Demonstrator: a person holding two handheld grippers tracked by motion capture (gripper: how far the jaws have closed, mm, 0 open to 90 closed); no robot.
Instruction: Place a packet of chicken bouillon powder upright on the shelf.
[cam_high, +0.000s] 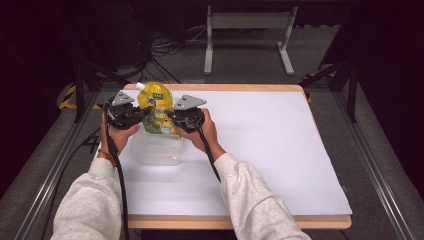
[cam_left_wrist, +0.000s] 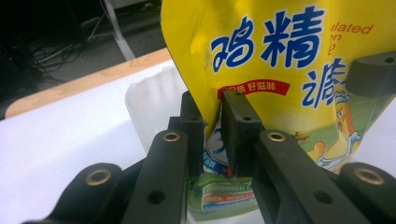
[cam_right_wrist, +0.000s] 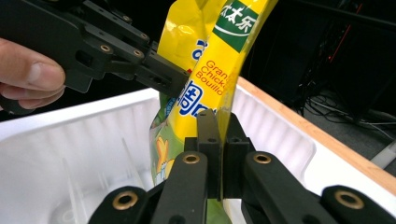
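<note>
Left gripper (cam_high: 141, 114) fingers (cam_left_wrist: 194, 126) pinch the left edge of the yellow pouch (cam_high: 157, 110), low on the side seam; grip looks firm, film pressed flat between the pads in the left gripper view. The pouch stands upright, white spout cap (cam_high: 140, 86) at top left, its bottom hanging just over or into the clear plastic tub (cam_high: 155, 150) (can't tell if it touches the tub floor). The tub sits at the left part of the desk (cam_high: 260, 145), close to the person's hands. Right gripper (cam_high: 172, 116) fingers (cam_right_wrist: 209, 140) are clamped on the pouch's other edge, thin seam caught between them.

Step in hand, as I judge it: lowering the pouch into the tub with both grippers. To do it well, keep both pinches level so the pouch doesn't twist, go straight down inside the tub walls, release only once the base is seated (the soft film may slump sideways otherwise). Letting one side go first risks it tipping over the rim.
</note>
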